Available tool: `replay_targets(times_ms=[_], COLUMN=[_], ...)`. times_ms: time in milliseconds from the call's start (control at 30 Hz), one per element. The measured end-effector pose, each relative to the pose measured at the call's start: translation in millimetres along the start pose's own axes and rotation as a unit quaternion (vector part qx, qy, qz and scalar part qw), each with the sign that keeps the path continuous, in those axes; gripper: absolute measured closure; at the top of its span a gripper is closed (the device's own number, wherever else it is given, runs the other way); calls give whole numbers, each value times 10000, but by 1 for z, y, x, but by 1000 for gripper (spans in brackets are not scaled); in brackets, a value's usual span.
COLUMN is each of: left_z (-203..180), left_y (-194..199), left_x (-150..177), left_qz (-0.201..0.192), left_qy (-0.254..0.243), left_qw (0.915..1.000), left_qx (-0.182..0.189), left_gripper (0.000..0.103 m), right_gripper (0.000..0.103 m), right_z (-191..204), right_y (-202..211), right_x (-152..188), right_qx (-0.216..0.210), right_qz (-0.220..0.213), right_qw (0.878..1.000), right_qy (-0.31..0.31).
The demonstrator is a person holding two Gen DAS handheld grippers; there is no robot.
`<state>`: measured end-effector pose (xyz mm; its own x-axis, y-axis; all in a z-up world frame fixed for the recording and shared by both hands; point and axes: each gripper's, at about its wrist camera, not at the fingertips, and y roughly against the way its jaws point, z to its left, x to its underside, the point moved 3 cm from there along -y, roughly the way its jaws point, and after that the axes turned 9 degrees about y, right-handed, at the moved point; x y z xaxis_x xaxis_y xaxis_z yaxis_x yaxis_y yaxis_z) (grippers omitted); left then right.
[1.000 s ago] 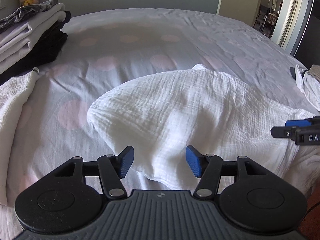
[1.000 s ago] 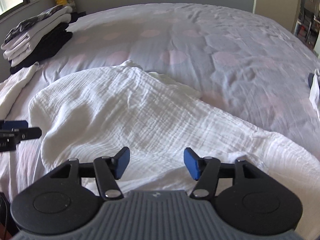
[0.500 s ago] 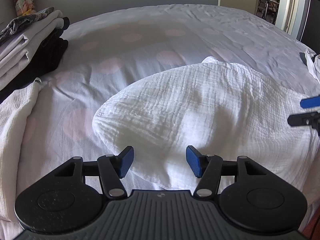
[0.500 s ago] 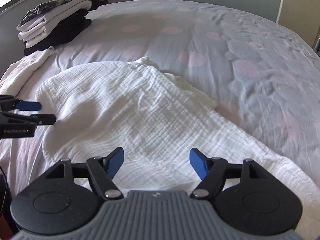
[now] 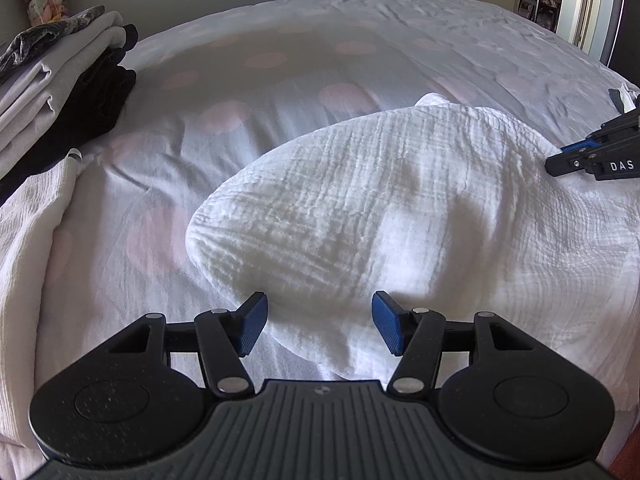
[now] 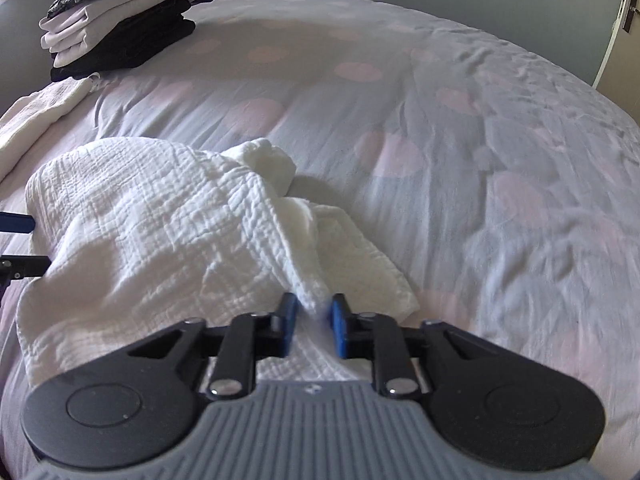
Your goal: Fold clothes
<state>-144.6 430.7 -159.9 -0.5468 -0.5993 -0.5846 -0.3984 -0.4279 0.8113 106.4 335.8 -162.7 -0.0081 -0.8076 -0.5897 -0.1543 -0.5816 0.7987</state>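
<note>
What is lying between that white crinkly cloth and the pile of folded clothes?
In the right wrist view, only bare spotted bedsheet lies between the white cloth and the pile of folded clothes.

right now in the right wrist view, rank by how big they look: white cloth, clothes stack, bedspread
1. bedspread, fills most of the view
2. white cloth, though being close to the camera enlarges it
3. clothes stack, looks smallest, but it lies far back, so true size is unsure
</note>
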Motion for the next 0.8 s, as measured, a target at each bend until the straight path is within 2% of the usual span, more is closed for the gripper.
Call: replay_targets(times_ms=[67,167,400,533,700,800], left_z=[0,2,-2,-14,-41,-60], left_y=[1,7,39,62,87,91], left_x=[-1,0,6,4,4,5], left_qz=[-19,-35,-159,-79,10,107], left_qy=[14,58,-100,-315,-602,-723], left_qw=[10000,10000,9998,9989,9946,9914], left_qx=[-10,-20,43,341,851,1088], left_gripper=[35,35,35,33,17,15], right_gripper=[94,95,96,96,96,96], right_z=[14,43,115,143,174,186], right_y=[14,39,78,89,99,102], right_x=[3,9,46,69,93,104], right_qx=[-24,-279,-937,-1175,-1419,-1386], right_qz=[-49,-110,109,283,478,519], right_qw=[10000,9994,9951,9921,9874,9865], right_qy=[74,163,311,331,510,694])
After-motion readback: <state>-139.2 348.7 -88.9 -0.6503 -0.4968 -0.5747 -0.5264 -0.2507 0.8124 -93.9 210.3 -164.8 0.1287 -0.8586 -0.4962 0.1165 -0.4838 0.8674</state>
